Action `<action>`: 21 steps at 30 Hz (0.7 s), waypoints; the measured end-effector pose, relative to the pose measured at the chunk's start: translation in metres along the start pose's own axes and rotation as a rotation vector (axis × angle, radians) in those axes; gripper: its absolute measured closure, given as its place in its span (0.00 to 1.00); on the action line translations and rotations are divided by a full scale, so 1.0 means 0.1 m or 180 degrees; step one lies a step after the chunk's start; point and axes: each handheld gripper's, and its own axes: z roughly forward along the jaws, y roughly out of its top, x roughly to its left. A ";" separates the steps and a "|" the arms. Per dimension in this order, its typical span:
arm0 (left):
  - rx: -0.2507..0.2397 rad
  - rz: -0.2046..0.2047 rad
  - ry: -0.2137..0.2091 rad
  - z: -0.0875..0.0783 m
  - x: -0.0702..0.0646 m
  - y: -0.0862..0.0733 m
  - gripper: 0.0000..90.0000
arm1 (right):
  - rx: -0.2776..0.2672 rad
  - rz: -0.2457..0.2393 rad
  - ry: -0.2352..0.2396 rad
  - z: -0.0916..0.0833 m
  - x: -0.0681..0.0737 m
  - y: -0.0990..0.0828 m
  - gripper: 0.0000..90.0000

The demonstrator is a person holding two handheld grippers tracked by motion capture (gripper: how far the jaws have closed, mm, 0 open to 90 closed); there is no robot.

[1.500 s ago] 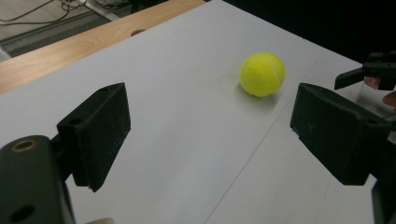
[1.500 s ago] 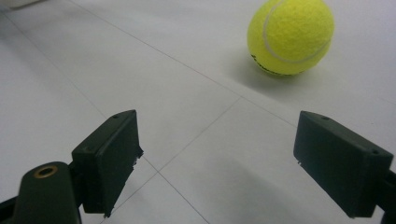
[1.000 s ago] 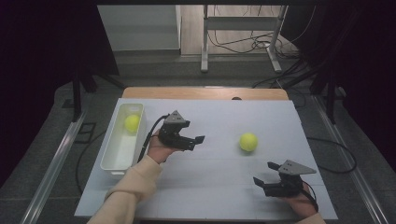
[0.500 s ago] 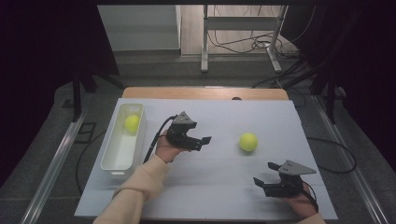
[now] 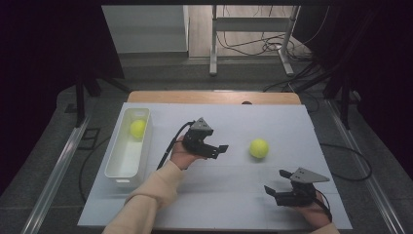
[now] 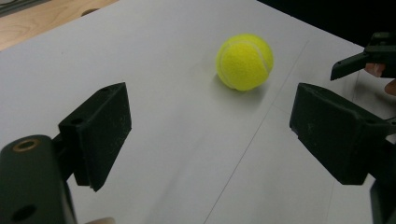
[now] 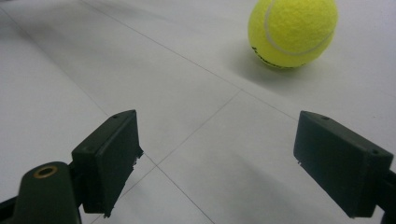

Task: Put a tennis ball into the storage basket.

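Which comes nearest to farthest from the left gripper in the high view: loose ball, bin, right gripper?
From the left gripper:
1. Loose ball, on the table just ahead of its open fingers.
2. Bin, at the table's left edge.
3. Right gripper, near the front right corner.

High view overhead facing forward, both gripper views low, close, sharing tennis ball [image 5: 259, 147]

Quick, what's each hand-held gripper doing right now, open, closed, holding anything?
Left hand-held gripper: open, holding nothing, pointed toward the loose tennis ball.
Right hand-held gripper: open, holding nothing.
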 end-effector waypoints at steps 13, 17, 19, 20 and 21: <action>0.0069 0.0040 -0.0060 0.15 -0.06 0.06 0.15 | -0.0009 0.0004 -0.0001 0.00 0.00 0.00 0.17; 0.0095 0.0047 -0.0073 0.19 -0.07 0.08 0.15 | -0.0008 0.0005 -0.0001 0.00 0.00 0.00 0.17; 0.0107 0.0052 -0.0081 0.21 -0.07 0.09 0.15 | -0.0009 0.0006 0.0000 0.00 0.00 0.00 0.17; 0.0112 0.0058 -0.0084 0.22 -0.08 0.09 0.15 | -0.0010 0.0007 0.0000 0.00 0.00 0.00 0.17; 0.0117 0.0060 -0.0086 0.24 -0.09 0.10 0.15 | -0.0010 0.0010 0.0001 0.00 0.00 0.00 0.17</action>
